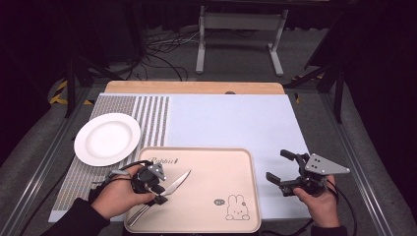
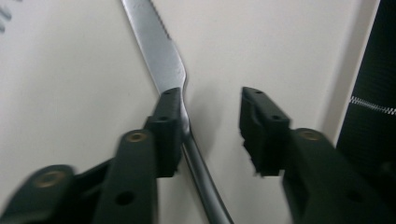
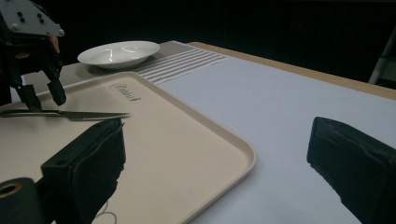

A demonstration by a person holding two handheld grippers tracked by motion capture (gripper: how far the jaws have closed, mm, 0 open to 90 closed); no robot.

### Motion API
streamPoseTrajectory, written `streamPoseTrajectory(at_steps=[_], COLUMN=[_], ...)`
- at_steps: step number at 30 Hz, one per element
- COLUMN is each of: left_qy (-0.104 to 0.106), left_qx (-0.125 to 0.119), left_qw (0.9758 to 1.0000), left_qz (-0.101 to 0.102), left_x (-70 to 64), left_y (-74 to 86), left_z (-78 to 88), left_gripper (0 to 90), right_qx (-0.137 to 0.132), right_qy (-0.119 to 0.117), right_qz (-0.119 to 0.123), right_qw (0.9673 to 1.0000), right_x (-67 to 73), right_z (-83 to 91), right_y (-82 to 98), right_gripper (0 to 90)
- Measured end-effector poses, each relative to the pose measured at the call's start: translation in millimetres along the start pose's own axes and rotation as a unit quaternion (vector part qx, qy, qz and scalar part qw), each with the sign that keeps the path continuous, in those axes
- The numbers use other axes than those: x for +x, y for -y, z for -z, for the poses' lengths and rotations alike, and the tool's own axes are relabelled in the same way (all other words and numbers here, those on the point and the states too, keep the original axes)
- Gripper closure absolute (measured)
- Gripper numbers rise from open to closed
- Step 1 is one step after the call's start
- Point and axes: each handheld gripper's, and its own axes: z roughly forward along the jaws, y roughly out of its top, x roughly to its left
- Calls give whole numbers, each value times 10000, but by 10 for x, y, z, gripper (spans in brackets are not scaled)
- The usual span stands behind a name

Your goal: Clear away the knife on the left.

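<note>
Knife (image 1: pixel 173 186) lies in tray (image 1: pixel 236 162); left claw (image 2: pixel 210 126) apart astride it; right claw (image 3: pixel 215 163) apart.

- Tray (image 1: pixel 211 196): beige, with a small rabbit drawing and script lettering.
- Plate (image 1: pixel 106 138): plain white.
- Knife (image 1: pixel 169 187): silver metal.
- Mat (image 1: pixel 231 123): pale lavender, with grey stripes at its left.
- Counter (image 1: pixel 194 87): light wood edge.
- Jaws: black.

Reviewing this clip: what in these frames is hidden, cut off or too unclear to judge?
- Knife handle end: hidden under the left gripper and hand in the high view; cut off by the bottom edge in the left gripper view.
- Blade tip: cut off by the top edge in the left gripper view.
- Tray lettering: too small in the high view.
</note>
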Motion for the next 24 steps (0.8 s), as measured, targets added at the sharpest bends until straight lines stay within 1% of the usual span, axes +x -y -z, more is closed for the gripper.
streamPoseTrajectory(at_steps=[1,2,3,5,9,12,16,18,24], left_qy=[6,6,-2,-33,-25,-36,-57,-22,-46], left_qx=[-4,-4,-14,38,151,255,269,243,219], left_qw=[10000,10000,9999,9997,9994,9993,9993,9994,9996], left_qz=[-34,-34,-125,-233,-297,-288,-269,-253,-197], left_x=[-1,-1,1,-4,-13,-1,22,32,54], left_y=[-13,-13,-31,-63,-74,-59,-29,-16,9], left_z=[-19,-19,-41,-84,-141,-158,-163,-162,-157], left_gripper=[756,800,800,896,899,899,900,900,900], right_qx=[0,0,-4,-10,-26,-43,-11,-6,3], right_qy=[0,0,-4,-12,-27,-5,-23,-21,-19], right_qz=[-5,-5,-12,2,9,11,26,33,35], right_qw=[10000,10000,10000,10000,10000,10000,10000,10000,10000], right_x=[0,0,1,5,2,-1,4,4,6], right_z=[-1,-1,-4,-10,0,12,4,-1,-1], right_y=[0,0,0,-4,-6,-9,-5,-5,-3], right_gripper=[50,50,50,50,52,53,53,53,53])
